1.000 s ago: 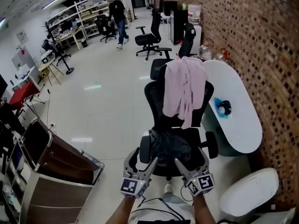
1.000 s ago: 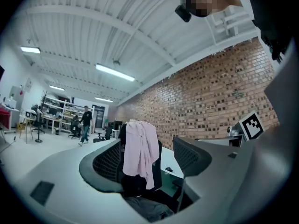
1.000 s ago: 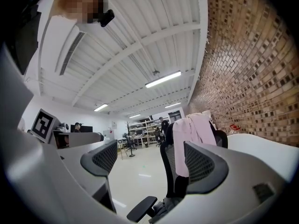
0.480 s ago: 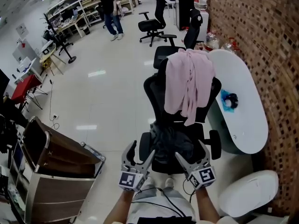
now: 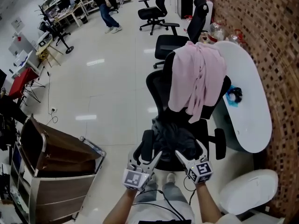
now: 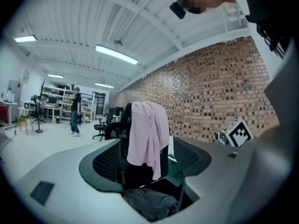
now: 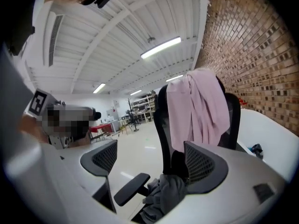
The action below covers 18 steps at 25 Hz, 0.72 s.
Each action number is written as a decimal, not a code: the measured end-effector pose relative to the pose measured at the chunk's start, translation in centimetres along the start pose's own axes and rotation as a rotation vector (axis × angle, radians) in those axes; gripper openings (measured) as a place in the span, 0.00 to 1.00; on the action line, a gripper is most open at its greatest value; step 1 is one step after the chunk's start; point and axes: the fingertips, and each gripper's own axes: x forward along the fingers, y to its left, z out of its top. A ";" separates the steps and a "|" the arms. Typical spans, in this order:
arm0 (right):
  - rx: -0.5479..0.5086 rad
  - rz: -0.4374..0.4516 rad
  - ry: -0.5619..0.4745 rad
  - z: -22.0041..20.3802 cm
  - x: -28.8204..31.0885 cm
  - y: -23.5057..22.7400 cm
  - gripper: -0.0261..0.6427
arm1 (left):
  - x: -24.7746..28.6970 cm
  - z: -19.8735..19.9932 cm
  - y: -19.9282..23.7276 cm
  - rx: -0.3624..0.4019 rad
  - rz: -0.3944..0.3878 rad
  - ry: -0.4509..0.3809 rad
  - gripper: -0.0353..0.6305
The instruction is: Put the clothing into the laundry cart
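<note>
Laundry cart (image 5: 56, 148), brown panels on a metal frame, at left, well apart from the clothing; black mesh office chair (image 5: 156, 87) carries two garments: pink garment (image 5: 198, 76) draped over backrest, dark grey garment (image 5: 175, 139) crumpled on seat; left gripper (image 5: 147, 154) and right gripper (image 5: 189, 150), square-marker cubes, near the seat; both jaws wide apart, holding nothing.

A black office chair (image 5: 156, 92) stands beside a white oval table (image 5: 250, 120) along a brick wall (image 5: 273, 31), with a person (image 5: 103, 8) near shelving (image 5: 70, 6) in the background.
</note>
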 end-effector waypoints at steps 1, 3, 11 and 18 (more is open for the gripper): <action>0.004 0.001 0.040 -1.8 1.1 -0.6 0.73 | 0.3 -0.7 0.6 -0.002 0.004 0.013 0.56; 0.029 0.003 0.113 -5.3 3.5 -2.0 0.74 | 1.0 -2.0 1.6 0.022 0.010 0.031 0.56; 0.035 -0.018 0.494 -23.1 15.3 -9.4 0.93 | 3.7 -8.9 6.7 0.025 0.031 0.108 0.56; 0.064 -0.125 0.689 -34.5 23.3 -16.3 0.98 | 5.3 -16.1 11.0 -0.040 0.084 0.188 0.56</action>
